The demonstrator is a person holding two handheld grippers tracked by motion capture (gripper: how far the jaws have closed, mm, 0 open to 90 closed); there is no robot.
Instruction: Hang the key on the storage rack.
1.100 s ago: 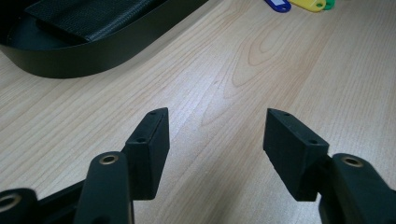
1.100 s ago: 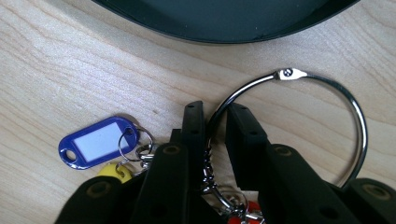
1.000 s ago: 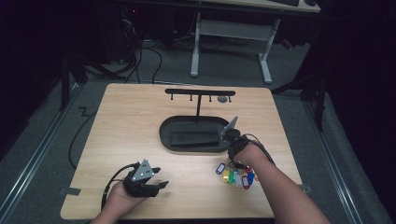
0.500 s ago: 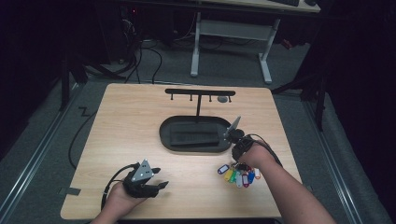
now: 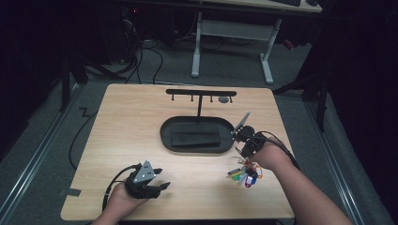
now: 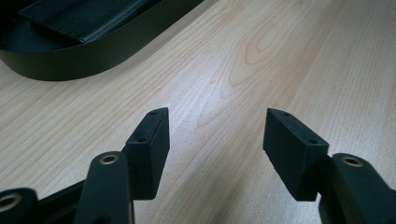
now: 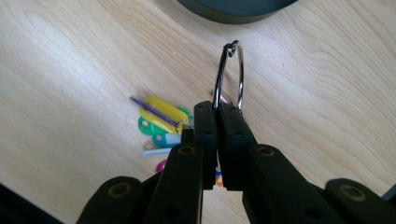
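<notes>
**A:** What's the setting like?

**B:** A pale wooden table point(image 5: 141, 122) stands in a dark room on grey floor. Beyond its far edge is a white-legged desk frame point(image 5: 232, 35), and black cables point(image 5: 141, 56) trail over the floor at the far left. In the middle of the table sits a black oval tray point(image 5: 165, 136) with a flat black pad point(image 5: 195, 136) inside. Just behind the tray rises a black T-shaped hook stand point(image 5: 201, 93).

**A:** Where is the bunch of keys?

**B:** The key bunch point(image 5: 244, 174) lies on the table's right side, nearer than the tray's right end and just beside it. Coloured tags point(image 7: 161, 119), yellow, green, blue and pink, fan out on the wood. A metal ring point(image 7: 229, 74) stands up from them.

**A:** And the right gripper?

**B:** The right gripper point(image 7: 216, 109) has its jaws pressed together on the lower part of that ring, which rises between the tips and points toward the tray rim. In the high view the gripper point(image 5: 246, 140) sits directly above the bunch, next to the tray's right end.

**A:** The left one?

**B:** The left gripper point(image 5: 145, 180) rests at the near left of the table, well apart from the keys. Its jaws stand wide apart with bare wood between them, and the tray's edge shows farther off in the left gripper view.
</notes>
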